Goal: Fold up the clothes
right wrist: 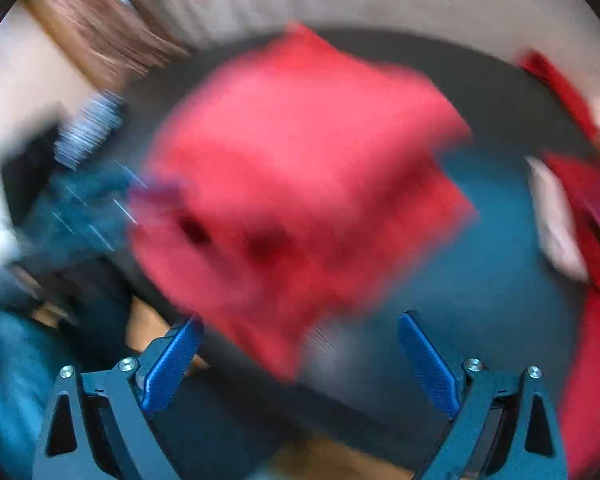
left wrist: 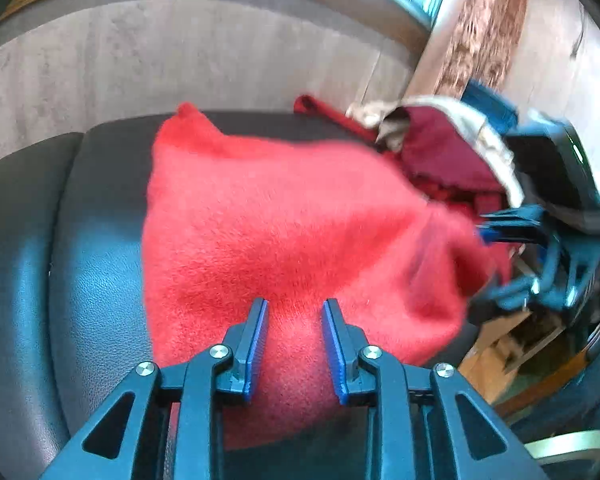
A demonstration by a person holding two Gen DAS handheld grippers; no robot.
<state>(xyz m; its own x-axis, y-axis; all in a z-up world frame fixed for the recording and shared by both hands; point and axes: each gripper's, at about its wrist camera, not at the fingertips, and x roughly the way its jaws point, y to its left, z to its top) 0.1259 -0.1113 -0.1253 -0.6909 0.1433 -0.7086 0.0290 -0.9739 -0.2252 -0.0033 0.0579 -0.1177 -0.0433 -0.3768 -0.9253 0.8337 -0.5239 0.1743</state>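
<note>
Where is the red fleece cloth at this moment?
In the left wrist view the red fleece cloth lies on the dark leather seat, between the left gripper's fingers, left of the maroon garment.

Left hand-held gripper (left wrist: 295, 304) narrowed, right hand-held gripper (right wrist: 300, 322) wide.

Right wrist view smeared — red cloth (right wrist: 300, 200) edges blurred, folds unreadable.

No readable text, labels, brands or numbers in either view. Red cloth (left wrist: 284, 232) is plain, no tag or print showing. Right wrist view is motion-blurred, so nothing there can be read anyway.
</note>
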